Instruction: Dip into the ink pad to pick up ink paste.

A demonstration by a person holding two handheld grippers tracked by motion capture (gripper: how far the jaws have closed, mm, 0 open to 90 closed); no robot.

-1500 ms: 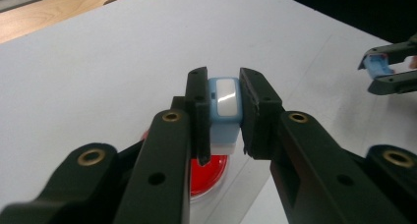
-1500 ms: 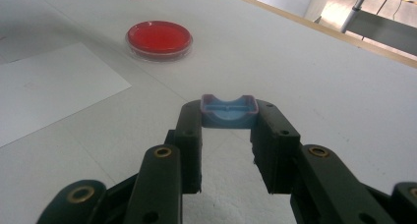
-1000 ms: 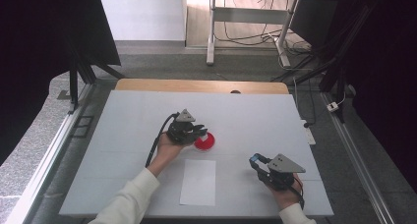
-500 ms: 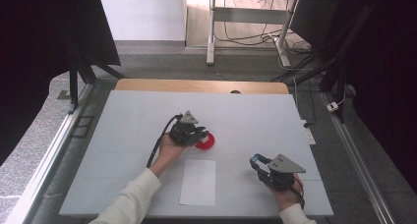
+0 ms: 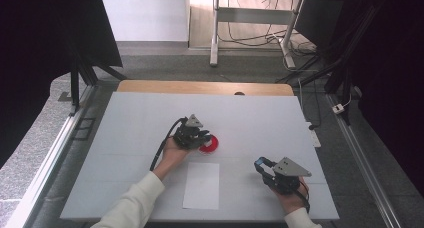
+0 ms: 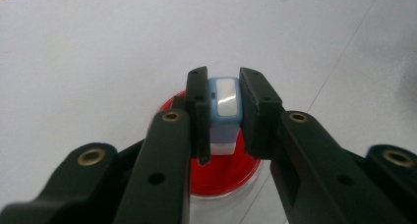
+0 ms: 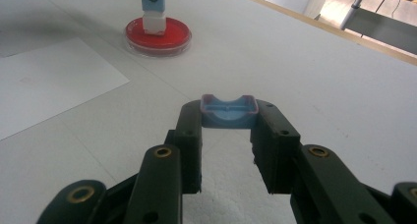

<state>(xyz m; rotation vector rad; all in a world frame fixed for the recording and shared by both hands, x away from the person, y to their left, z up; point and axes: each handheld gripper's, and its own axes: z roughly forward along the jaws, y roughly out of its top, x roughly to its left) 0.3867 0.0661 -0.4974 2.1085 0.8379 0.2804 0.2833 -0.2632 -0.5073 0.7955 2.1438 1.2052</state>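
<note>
While the left tool (image 6: 220, 113) pinches the stamp (image 6: 223, 108) over the red dish (image 6: 223, 172), the right tool (image 7: 227, 130) just parks with the cap (image 7: 228, 112).

Left to right: left tool is clamped tight on the stamp, its white base down on the dish (image 5: 208, 144) near mid-tabletop (image 5: 125, 118), forearm reaching in at a slant. I'd press straight down, no twisting, so it inks evenly, then go for the paper (image 5: 201, 185) just in front. Right tool (image 5: 264, 166) sits low near the front right, jaws closed on the blue cap, wrist level, well apart from the dish.
</note>
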